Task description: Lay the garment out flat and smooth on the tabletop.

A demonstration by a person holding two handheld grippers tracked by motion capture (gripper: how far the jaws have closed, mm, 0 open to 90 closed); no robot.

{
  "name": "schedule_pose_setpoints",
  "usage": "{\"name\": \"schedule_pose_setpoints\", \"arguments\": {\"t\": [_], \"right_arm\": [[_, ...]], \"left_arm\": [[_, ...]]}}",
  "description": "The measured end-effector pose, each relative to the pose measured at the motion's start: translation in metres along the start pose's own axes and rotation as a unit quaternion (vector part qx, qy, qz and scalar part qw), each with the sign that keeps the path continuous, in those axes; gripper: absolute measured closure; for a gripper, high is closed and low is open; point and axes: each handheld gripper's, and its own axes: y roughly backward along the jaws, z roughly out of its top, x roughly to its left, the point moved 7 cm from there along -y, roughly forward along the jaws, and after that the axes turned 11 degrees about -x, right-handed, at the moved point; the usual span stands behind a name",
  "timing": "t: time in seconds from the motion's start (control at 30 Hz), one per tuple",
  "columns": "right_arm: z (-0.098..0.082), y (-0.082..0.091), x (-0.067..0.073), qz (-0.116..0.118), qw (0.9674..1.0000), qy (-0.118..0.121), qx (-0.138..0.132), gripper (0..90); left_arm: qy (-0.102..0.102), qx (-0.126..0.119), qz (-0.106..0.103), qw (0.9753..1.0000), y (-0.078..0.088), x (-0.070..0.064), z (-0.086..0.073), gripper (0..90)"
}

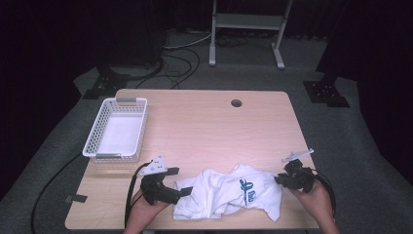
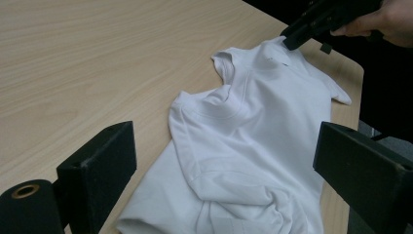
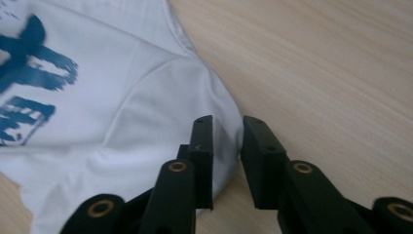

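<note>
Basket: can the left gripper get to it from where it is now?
Probably yes. The basket sits beyond the left gripper, with bare table between; its jaws stand open over the shirt, holding nothing.

Shirt (image 1: 229, 195) between grippers, basket (image 1: 117, 129) behind-left.

Dark room, grey carpet floor (image 1: 336, 146) w/ black cables (image 1: 182, 61); white metal stand (image 1: 247, 22) behind light wood table (image 1: 214, 126).
</note>
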Motion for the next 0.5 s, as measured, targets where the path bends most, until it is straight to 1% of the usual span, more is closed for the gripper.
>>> {"name": "schedule_pose_setpoints", "arguments": {"t": [0.1,0.13,0.2,0.27,0.3,0.37,0.43,0.5], "right_arm": [[0.009,0.003,0.007,0.031,0.999,-0.018,-0.026,66.5],[0.013,0.003,0.009,0.039,0.9986,-0.019,-0.03,63.8],[0.02,0.002,0.012,0.049,0.9978,-0.016,-0.042,60.3],[0.026,-0.001,0.015,0.069,0.996,-0.013,-0.055,54.9],[0.029,-0.003,0.017,0.077,0.9951,-0.016,-0.059,54.5],[0.033,-0.009,0.021,0.098,0.9929,-0.02,-0.064,52.9],[0.036,-0.017,0.024,0.103,0.9928,-0.012,-0.061,52.1],[0.038,-0.026,0.025,0.114,0.9917,-0.012,-0.059,50.7]], "left_arm": [[-0.001,0.01,-0.005,0.9999,-0.004,-0.002,-0.003,7.7],[-0.002,0.012,-0.006,0.9999,-0.006,-0.003,-0.004,7.7],[-0.004,0.019,-0.007,0.9998,-0.009,-0.004,-0.005,8.1],[-0.006,0.024,-0.006,0.9997,-0.011,-0.005,-0.005,8.1],[-0.006,0.026,-0.008,0.9996,-0.012,-0.005,-0.005,8.4],[-0.016,0.033,-0.005,0.9993,-0.014,-0.006,-0.004,12.4],[-0.017,0.035,-0.003,0.9993,-0.017,-0.006,-0.002,13.4],[-0.022,0.04,0.001,0.9989,-0.021,-0.006,-0.001,15.5]]}}
